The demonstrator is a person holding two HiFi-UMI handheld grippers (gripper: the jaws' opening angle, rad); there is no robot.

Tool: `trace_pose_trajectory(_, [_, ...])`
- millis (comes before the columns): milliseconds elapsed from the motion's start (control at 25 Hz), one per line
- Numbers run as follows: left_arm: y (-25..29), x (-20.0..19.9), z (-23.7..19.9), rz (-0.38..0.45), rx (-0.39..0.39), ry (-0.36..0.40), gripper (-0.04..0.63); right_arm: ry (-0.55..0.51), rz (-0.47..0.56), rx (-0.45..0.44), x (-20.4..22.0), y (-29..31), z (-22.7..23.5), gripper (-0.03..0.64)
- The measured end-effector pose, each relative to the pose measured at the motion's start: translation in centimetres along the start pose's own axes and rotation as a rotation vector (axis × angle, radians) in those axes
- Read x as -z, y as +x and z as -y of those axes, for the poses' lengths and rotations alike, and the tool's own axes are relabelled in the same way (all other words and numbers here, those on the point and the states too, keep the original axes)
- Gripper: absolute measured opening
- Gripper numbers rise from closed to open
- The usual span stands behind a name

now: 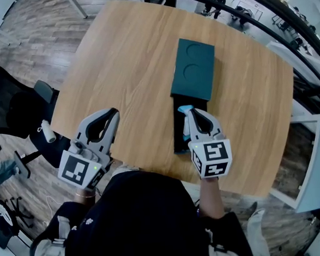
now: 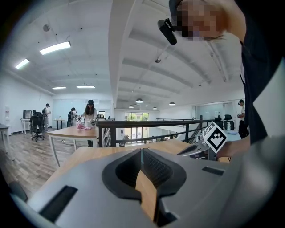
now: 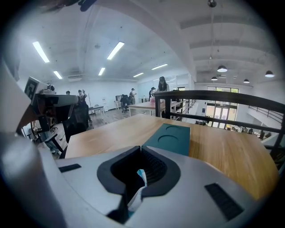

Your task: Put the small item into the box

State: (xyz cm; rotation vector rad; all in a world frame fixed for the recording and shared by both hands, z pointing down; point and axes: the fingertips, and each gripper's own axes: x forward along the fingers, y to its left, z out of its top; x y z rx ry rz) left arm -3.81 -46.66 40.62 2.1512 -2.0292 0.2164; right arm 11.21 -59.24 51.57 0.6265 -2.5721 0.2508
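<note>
Right gripper [image 1: 188, 113] clamped on item [image 3: 138, 187]: looks thin, light, floppy; edge pinch should hold. Left gripper [image 1: 113, 112] clenched, empty. Box [image 1: 193, 67] ahead.

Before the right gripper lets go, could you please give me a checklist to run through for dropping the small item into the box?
1. Small item gripped: ok, the right gripper is shut on it.
2. Black tray out from under the teal cover: ok.
3. Right gripper over the tray: ok in the head view; its height cannot be told.
4. Tray free to take the item: cannot tell, the gripper hides most of it.
5. Left gripper clear of the tray: ok, shut, empty, at the table's near edge.
</note>
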Motion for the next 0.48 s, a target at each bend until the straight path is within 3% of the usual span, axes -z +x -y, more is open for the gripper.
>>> trace_pose_trajectory(480, [-1.0,1.3,-0.2,0.023,-0.05,-0.021,0.026,-0.029,0.019,-0.022,-0.2,-0.3,-0.3,0.028])
